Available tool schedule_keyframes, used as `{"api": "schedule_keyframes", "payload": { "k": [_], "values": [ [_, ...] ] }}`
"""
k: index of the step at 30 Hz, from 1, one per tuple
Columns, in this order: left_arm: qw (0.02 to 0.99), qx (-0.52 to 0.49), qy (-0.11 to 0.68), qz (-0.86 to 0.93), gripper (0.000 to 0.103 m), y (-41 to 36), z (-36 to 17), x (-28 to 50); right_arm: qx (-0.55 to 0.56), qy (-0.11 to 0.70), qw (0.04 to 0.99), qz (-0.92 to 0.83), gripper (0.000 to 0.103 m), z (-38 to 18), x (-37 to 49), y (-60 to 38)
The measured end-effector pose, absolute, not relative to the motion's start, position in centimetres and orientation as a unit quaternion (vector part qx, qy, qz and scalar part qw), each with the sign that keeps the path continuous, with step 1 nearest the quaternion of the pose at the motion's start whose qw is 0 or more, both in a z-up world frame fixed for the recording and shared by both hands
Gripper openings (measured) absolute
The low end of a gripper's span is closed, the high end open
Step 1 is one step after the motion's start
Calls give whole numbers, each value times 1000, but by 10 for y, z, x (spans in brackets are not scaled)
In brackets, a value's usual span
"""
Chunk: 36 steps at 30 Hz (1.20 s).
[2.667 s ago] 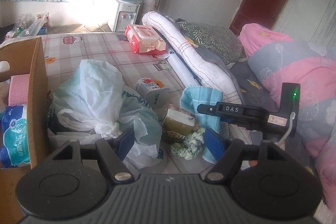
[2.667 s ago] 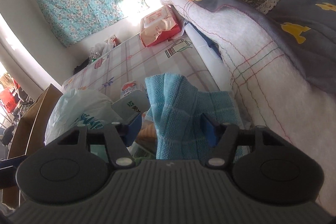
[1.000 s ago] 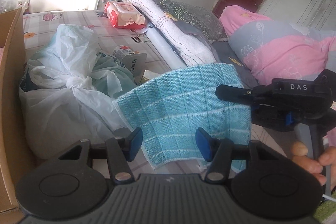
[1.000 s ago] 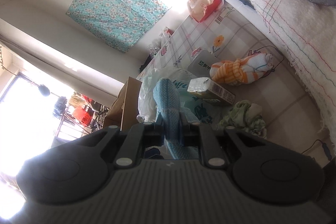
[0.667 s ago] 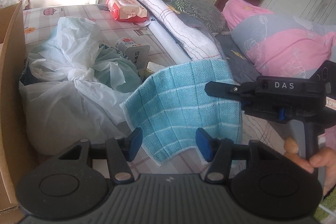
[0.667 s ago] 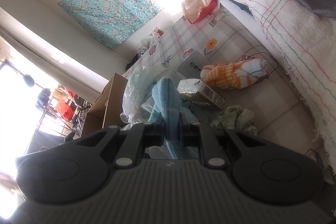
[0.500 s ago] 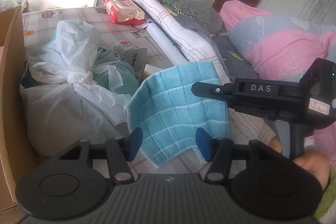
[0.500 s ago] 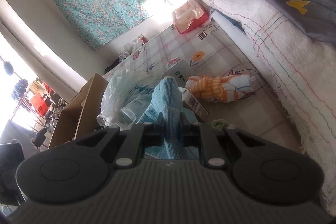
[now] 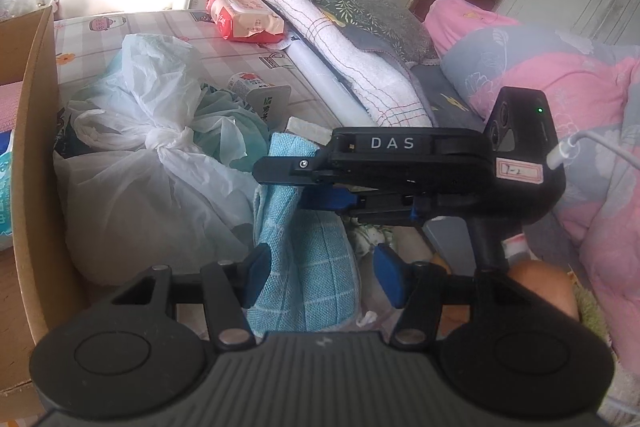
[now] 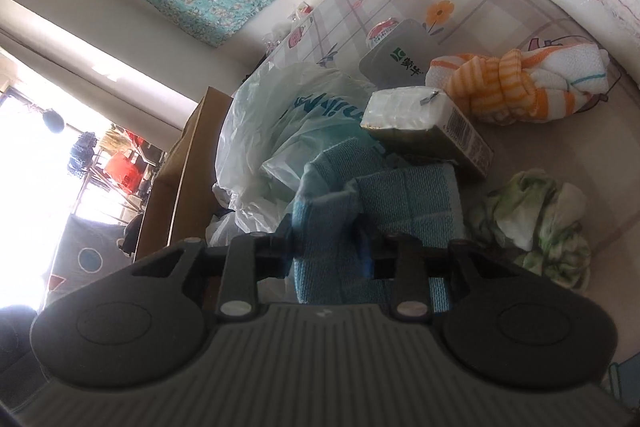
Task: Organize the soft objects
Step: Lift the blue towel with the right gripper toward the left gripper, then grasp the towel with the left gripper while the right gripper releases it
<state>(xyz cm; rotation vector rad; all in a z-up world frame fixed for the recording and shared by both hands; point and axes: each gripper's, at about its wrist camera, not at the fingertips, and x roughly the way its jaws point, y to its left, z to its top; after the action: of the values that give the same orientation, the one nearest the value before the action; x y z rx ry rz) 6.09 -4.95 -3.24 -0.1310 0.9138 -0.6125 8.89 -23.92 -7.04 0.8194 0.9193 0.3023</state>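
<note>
Opening right gripper (image 10: 326, 243), blue towel (image 10: 400, 199) now slumped.

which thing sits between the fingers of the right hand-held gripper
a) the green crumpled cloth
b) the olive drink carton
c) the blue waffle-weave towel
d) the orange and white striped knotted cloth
c: in the right wrist view the blue waffle-weave towel bunches between the right hand-held gripper, whose jaws are opening, while the orange and white striped knotted cloth, green crumpled cloth and olive drink carton lie apart on the bed.
</note>
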Motion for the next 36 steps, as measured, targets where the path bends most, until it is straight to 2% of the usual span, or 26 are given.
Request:
{"api": "schedule_keyframes", "payload": {
  "k": [1, 2, 7, 17, 23, 26, 36],
  "values": [
    [850, -62, 436, -290, 58, -50, -34, 62, 392, 429, 800, 147, 52, -72, 89, -240],
    [849, -60, 438, -288, 58, -51, -35, 63, 399, 426, 797, 153, 56, -72, 89, -242],
    [847, -49, 451, -277, 58, -58, -43, 69, 416, 406, 800, 152, 64, -65, 80, -264],
    [844, -20, 465, -266, 61, -76, -58, 81, 415, 392, 812, 118, 67, -59, 65, -310],
    [848, 17, 464, -255, 64, -91, -65, 89, 414, 413, 800, 135, 76, -75, 83, -297],
    [843, 26, 473, -254, 67, -97, -70, 93, 416, 429, 790, 135, 77, -84, 95, -292],
    [833, 26, 490, -256, 68, -109, -85, 108, 434, 447, 764, 168, 81, -97, 117, -280]
  ]
}}
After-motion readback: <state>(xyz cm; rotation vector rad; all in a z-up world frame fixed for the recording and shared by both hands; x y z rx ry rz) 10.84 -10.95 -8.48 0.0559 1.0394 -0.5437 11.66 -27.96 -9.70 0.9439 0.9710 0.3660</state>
